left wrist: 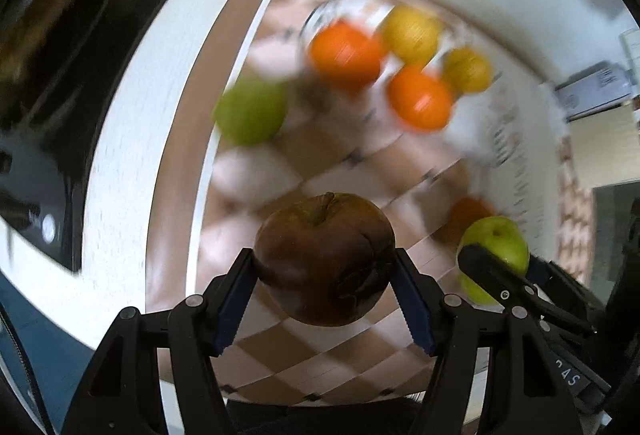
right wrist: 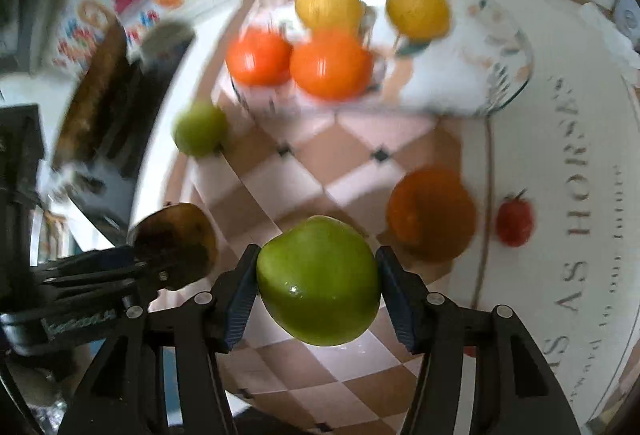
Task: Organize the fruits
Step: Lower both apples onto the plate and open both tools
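Midway by the look of it: the left hand-held gripper point(left wrist: 326, 277) clamps a dark apple point(left wrist: 325, 259) and the right hand-held gripper point(right wrist: 316, 285) a green apple point(right wrist: 318, 281) above the checkered surface point(right wrist: 360, 155), oranges and lemons already in the glass bowl point(right wrist: 516, 75), another green apple point(right wrist: 199, 130) and orange point(right wrist: 431, 213) left outside.

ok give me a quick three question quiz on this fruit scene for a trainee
1. True or false: the left gripper holds a dark brown apple.
2. Multiple choice: what do the jaws of the right gripper clamp? A) an orange B) a green apple C) a lemon
3. Fill in: a second green apple sits on the checkered cloth, outside the ____ bowl.

Key: 1 true; 2 B; 3 glass
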{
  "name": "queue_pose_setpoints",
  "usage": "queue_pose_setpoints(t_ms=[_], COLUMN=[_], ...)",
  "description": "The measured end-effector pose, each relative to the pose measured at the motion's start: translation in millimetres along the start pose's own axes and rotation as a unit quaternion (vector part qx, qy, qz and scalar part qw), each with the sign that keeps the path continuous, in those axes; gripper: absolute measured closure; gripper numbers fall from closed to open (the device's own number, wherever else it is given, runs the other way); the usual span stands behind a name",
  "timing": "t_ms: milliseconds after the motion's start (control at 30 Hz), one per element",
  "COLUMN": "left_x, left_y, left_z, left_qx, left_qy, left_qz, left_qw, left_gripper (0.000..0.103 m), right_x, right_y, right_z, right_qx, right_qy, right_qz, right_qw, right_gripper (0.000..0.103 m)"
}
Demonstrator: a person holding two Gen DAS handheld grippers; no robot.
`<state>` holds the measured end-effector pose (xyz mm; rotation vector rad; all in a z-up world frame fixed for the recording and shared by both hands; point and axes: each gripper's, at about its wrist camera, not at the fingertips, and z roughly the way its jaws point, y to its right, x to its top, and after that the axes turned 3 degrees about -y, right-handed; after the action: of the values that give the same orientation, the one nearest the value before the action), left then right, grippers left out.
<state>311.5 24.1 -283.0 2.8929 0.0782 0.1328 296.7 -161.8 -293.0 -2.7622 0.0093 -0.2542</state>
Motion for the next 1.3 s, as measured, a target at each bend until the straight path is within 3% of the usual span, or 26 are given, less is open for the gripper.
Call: queue_pose_setpoints(t_ms=[133, 267, 367, 533, 800, 967, 1033, 1067, 1133, 1300], left_x=[48.9, 114.0, 159.0, 203.9, 222.0, 221.0, 221.1, 220.9, 220.6, 217.4], left_y=[30.0, 47.3, 50.3, 46.0, 38.4, 38.7, 36.0, 35.7, 36.8, 38.1], left_z=[-33.6, -43.1, -27.0, 13.2, 62.5, 69.3, 72.0, 71.9, 67.5, 47.2], left_qx=[-0.017, 0.009, 0.036, 0.043, 0.052, 0.041, 0.039, 0.032, 0.037, 0.044], left_qy=[0.028, 0.043, 0.028, -0.021, -0.091, -0.095, -0.1, -0.149, -0.143, -0.114], left_qz=[0.02, 0.038, 0.046, 0.037, 0.019, 0.017, 0.013, 0.017, 0.023, 0.03], left_qw=[0.9993, 0.9983, 0.9979, 0.9982, 0.9943, 0.9945, 0.9942, 0.9881, 0.9888, 0.992], left_gripper=[0.038, 0.038, 0.038, 0.038, 0.038, 0.037, 0.036, 0.027, 0.015, 0.015], right_x=[32.3, 76.5, 104.0, 130.9, 130.4, 131.0, 131.7, 132.5, 134.8, 136.7], right_y=[24.3, 50.7, 67.3, 82.9, 81.3, 88.9, 89.1, 87.8, 84.7, 74.4], right_z=[-36.4, -41.9, -27.9, 6.7, 25.5, 33.7, 32.0, 30.1, 24.9, 16.4], right_qx=[0.013, -0.009, -0.022, -0.051, -0.06, -0.065, -0.064, -0.067, -0.072, -0.105], right_qy=[0.042, 0.066, 0.061, 0.037, 0.023, 0.003, 0.009, 0.011, 0.016, 0.012], right_qz=[0.034, 0.062, 0.078, 0.081, 0.072, 0.093, 0.096, 0.095, 0.095, 0.089], right_qw=[0.998, 0.996, 0.995, 0.995, 0.995, 0.994, 0.993, 0.993, 0.993, 0.99], right_gripper=[0.043, 0.043, 0.043, 0.043, 0.042, 0.041, 0.03, 0.026, 0.014, 0.01])
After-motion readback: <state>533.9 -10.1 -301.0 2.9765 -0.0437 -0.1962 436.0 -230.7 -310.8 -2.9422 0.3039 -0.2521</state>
